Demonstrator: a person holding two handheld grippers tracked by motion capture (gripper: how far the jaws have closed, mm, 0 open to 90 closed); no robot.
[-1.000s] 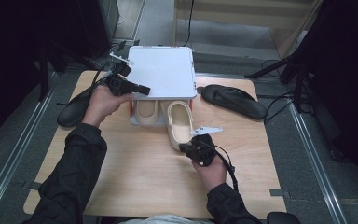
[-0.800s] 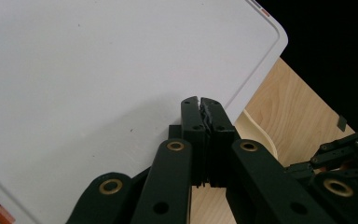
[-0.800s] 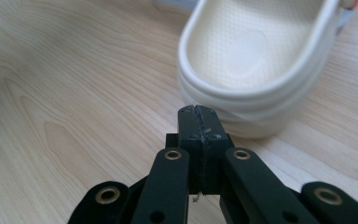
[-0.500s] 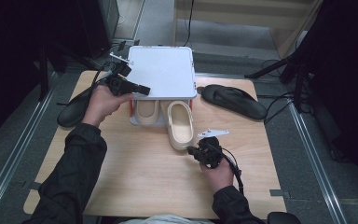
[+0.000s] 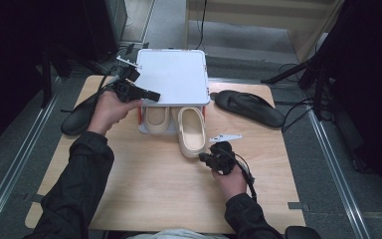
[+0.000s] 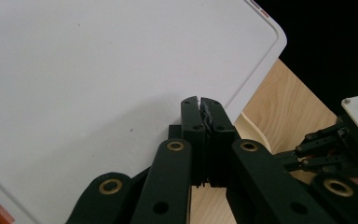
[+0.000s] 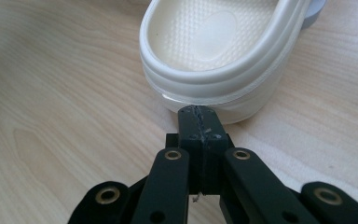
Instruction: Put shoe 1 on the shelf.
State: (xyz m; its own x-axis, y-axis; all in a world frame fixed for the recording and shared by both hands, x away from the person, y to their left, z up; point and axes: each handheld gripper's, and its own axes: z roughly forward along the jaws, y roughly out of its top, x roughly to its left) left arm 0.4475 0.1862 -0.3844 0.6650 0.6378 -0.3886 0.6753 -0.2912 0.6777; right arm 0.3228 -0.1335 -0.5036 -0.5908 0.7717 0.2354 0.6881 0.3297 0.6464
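Note:
A box with a flat white top [image 5: 174,74] stands at the table's far middle. Two cream clogs lie side by side under its front edge: the left clog [image 5: 156,119] is tucked in, and the right clog [image 5: 191,132] sticks out toward me. My left gripper [image 5: 151,95] is shut and empty, its tips [image 6: 200,100] over the white top [image 6: 98,70] near the front edge. My right gripper [image 5: 204,158] is shut and empty too. Its tips [image 7: 198,109] sit at the heel of the right clog [image 7: 214,42], touching it or nearly so.
A black flip-flop [image 5: 248,107] lies on the table to the right of the box. A black shoe [image 5: 77,117] lies at the table's left edge, behind my left forearm. Bare wood [image 5: 144,184] spreads between my two arms.
My right hand has shifted slightly by the clog's heel. The left hand has kept still on the box top.

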